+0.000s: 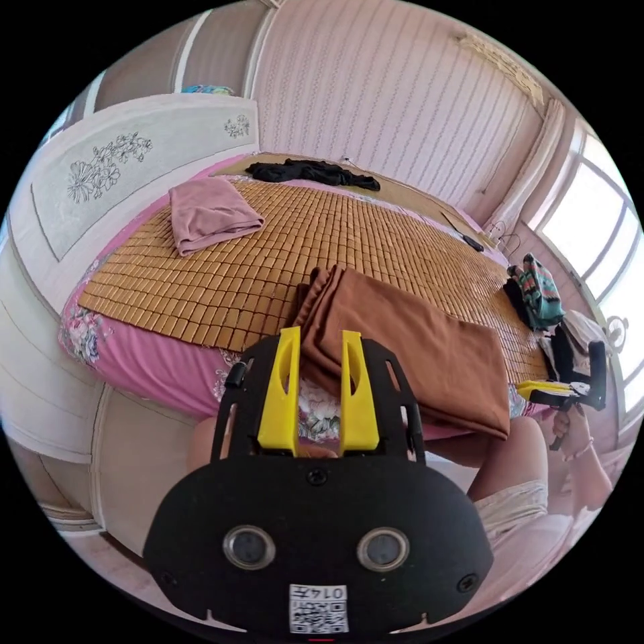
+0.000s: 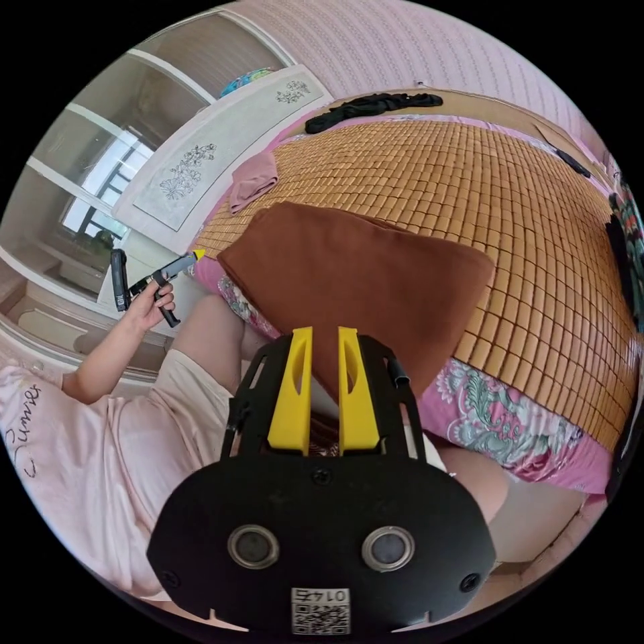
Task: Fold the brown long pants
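While brown pants [image 1: 409, 342] lie folded, right view shows person's sleeve [image 2: 80, 456].

One brown pants [image 1: 409, 349], one pink garment [image 1: 209, 213], one black garment [image 1: 312, 172], two grippers [image 1: 320, 365] [image 2: 320, 362].

You can read one cursive word on the person's pink shirt [image 2: 27, 429]; it looks like "Summer", with its end unclear. The white tag [image 1: 318, 608] low on each black mount [image 2: 320, 610] carries a code square and a row of small mirrored characters.
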